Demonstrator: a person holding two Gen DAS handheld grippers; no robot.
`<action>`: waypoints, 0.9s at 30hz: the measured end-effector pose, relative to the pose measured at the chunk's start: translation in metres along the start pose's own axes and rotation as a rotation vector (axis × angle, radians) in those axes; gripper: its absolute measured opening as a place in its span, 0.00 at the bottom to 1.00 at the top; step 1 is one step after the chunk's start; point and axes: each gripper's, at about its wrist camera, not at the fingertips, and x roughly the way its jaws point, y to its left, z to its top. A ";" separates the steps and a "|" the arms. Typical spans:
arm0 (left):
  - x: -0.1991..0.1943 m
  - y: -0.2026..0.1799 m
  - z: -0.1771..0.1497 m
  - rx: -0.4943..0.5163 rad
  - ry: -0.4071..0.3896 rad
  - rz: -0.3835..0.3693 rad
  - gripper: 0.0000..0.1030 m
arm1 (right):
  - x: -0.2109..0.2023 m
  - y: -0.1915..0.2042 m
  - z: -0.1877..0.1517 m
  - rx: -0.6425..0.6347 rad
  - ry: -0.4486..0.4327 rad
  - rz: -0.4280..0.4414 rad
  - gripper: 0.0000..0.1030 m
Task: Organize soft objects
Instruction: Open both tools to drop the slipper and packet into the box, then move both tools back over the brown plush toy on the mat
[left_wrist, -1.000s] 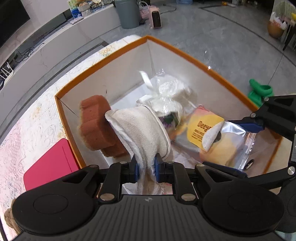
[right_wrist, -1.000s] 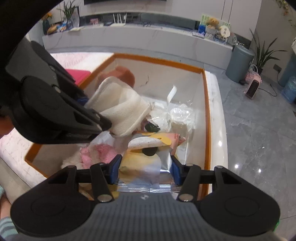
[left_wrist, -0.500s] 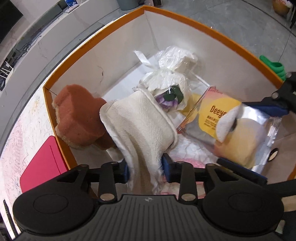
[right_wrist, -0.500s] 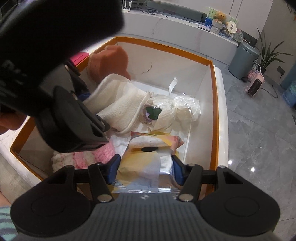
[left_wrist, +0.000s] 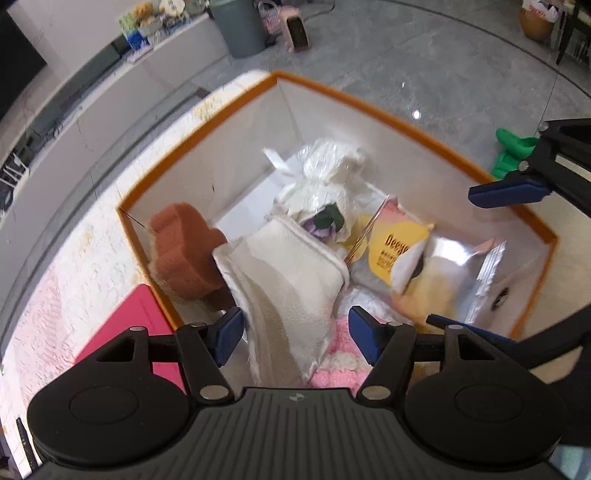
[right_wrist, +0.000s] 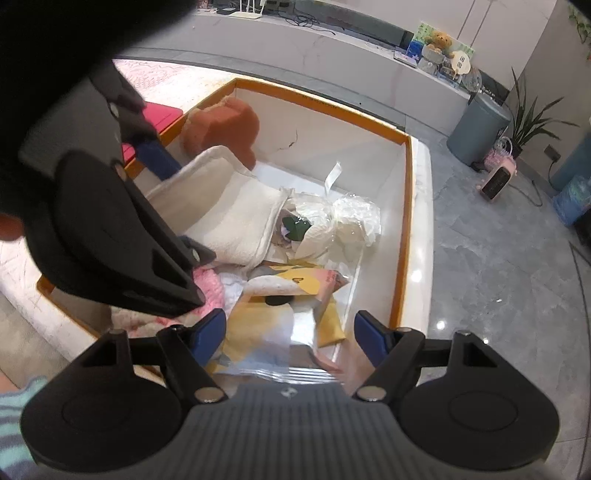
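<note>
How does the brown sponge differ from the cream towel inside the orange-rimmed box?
Colour: the brown sponge is rust brown; the cream towel is off-white.
Shape: the sponge is a thick block with lobed edges; the towel is a folded, quilted cloth with a stitched border.
Pose: the sponge stands on edge against the box wall; the towel lies sloped over other items.
Both are soft and sit inside the box.

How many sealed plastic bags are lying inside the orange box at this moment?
3. A clear bag of white stuff lies at the far end, a tied bag with a flower beside it, and a yellow pouch nearest the right gripper. Others may be hidden underneath.
</note>
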 end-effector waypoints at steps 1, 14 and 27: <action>-0.006 0.001 -0.002 -0.004 -0.012 -0.002 0.74 | -0.003 0.001 0.000 -0.003 -0.004 -0.009 0.73; -0.093 0.013 -0.071 -0.134 -0.353 0.007 0.73 | -0.071 0.017 -0.026 0.055 -0.194 -0.037 0.73; -0.140 0.048 -0.173 -0.397 -0.549 0.086 0.73 | -0.112 0.086 -0.059 0.278 -0.486 -0.017 0.73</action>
